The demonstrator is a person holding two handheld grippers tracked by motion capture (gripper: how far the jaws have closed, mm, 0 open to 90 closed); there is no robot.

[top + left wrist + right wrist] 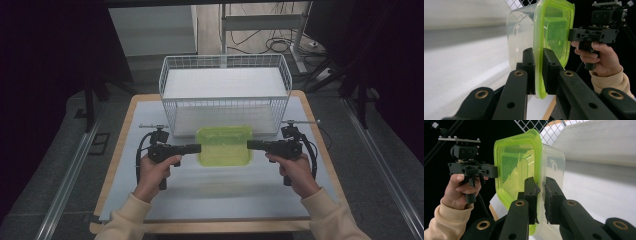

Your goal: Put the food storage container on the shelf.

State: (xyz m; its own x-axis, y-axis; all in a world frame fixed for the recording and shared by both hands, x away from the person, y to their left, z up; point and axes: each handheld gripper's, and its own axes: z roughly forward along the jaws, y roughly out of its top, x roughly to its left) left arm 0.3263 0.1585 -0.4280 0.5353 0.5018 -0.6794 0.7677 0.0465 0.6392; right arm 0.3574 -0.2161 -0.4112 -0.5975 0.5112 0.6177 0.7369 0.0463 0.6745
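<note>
A clear plastic container with a lime-green lid hangs above the table, just in front of the wire basket. My left gripper is shut on the lid's left rim. In the left gripper view the two black jaws clamp the green rim between them. My right gripper is shut on the opposite rim. The right gripper view has its jaws pinching the green edge, with the clear tub beyond. Each gripper view also shows the other hand's gripper across the lid.
A white wire basket holding a white shelf board stands at the back of the table. The wooden table edge frames a pale mat. Metal rails run along the floor on both sides.
</note>
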